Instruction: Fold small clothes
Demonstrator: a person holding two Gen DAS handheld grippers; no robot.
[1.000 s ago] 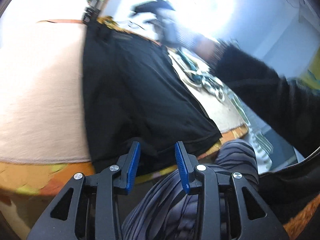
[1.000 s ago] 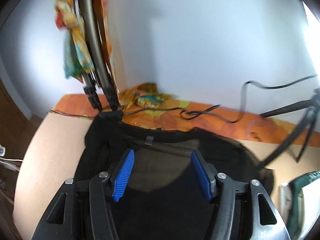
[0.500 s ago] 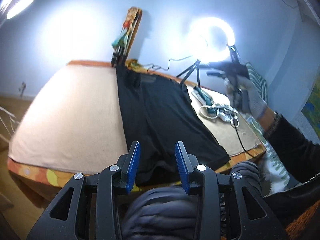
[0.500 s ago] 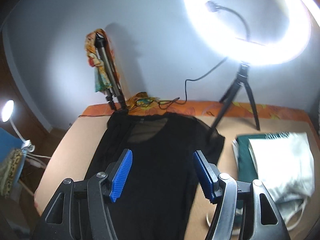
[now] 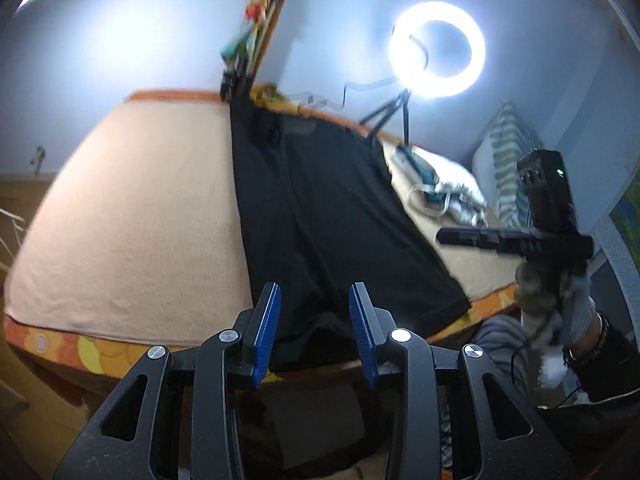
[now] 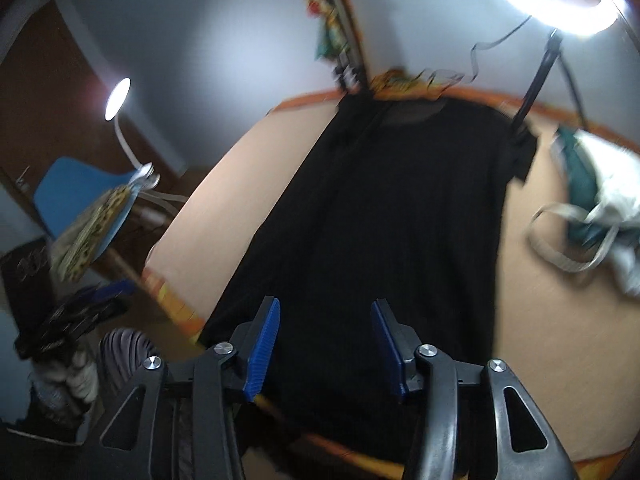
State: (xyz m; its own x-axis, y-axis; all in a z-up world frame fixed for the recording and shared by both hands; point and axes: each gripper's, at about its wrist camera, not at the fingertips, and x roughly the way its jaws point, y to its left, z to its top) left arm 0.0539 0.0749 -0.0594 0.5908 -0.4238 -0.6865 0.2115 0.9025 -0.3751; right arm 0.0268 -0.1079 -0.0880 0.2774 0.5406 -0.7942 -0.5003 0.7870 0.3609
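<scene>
A black T-shirt (image 5: pixel 332 216) lies lengthwise on the beige bed cover (image 5: pixel 132 220), collar at the far wall and hem hanging over the near edge. Its left side looks folded in. My left gripper (image 5: pixel 315 332) hovers open above the hem with nothing between its blue pads. In the right wrist view the shirt (image 6: pixel 400 220) fills the middle. My right gripper (image 6: pixel 324 348) hangs above its near end with jaws closing and nothing between them. A gloved hand holds the right gripper (image 5: pixel 444 237) off the bed's right corner. The left gripper (image 6: pixel 112 294) shows blurred at the left.
A lit ring light (image 5: pixel 438 54) on a tripod stands at the bed's far right. A white and teal clothes pile (image 6: pixel 592 200) lies right of the shirt, with a striped pillow (image 5: pixel 508 152) behind. A folded stand (image 5: pixel 248 48) leans on the wall. A blue chair (image 6: pixel 80 196) stands left.
The right gripper swept from the collar end back to the shirt's near end, its jaws narrowing. The left gripper rose and tilted up, so the whole bed shows.
</scene>
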